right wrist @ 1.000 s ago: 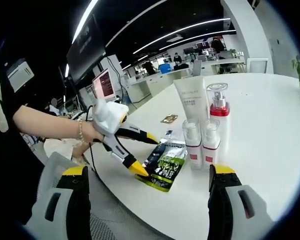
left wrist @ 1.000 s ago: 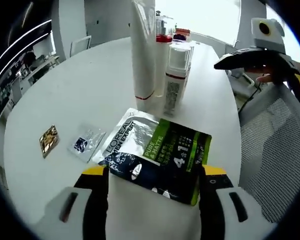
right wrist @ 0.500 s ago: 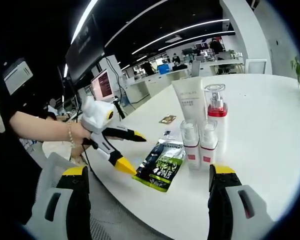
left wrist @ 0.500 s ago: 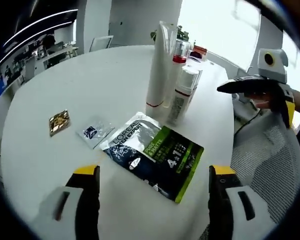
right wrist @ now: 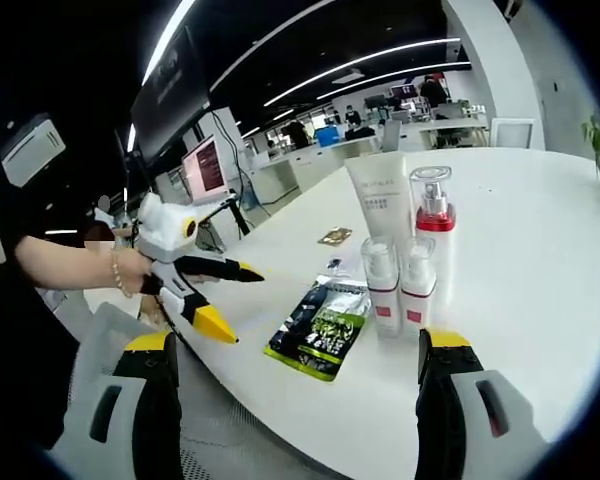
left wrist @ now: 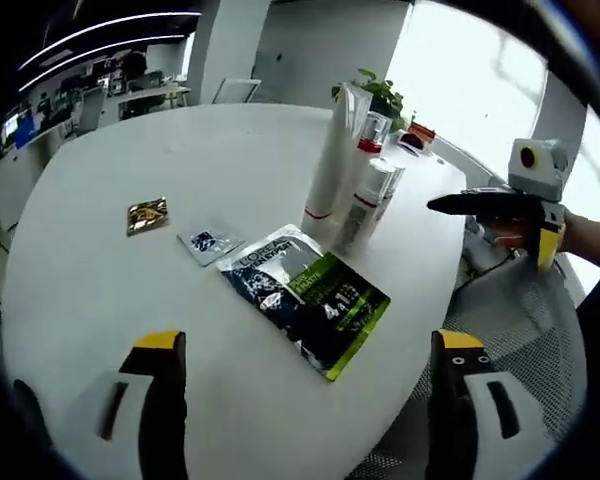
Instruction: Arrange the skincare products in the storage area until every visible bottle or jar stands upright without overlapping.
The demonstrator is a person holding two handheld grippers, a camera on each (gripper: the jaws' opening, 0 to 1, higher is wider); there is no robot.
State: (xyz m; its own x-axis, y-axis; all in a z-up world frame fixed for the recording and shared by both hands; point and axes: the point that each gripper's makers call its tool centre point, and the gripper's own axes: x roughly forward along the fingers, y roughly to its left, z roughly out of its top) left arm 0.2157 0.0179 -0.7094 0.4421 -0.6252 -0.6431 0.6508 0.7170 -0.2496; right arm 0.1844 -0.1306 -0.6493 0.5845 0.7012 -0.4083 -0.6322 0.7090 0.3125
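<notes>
Sachet pack (left wrist: 308, 299): dark blue, silver, green. Pump bottle (right wrist: 432, 235): white with red collar. Table (left wrist: 130, 290): white.

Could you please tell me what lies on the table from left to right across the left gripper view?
Gold sachet → small clear sachet → L'Oreal Men Expert pouch → standing bottles and tube → right gripper, held off the table's edge.

Ahead of the left gripper (left wrist: 298, 400) the surface (left wrist: 110, 290) looks smooth, matt white. On it lies a glossy foil-like pouch (left wrist: 307, 297), with a shiny gold sachet (left wrist: 147, 214) and a clear, crinkly plastic sachet (left wrist: 209, 243) beyond. The upright tube (right wrist: 378, 205) looks satin white plastic; the pump bottle (right wrist: 433, 232) has a glossy red collar.
</notes>
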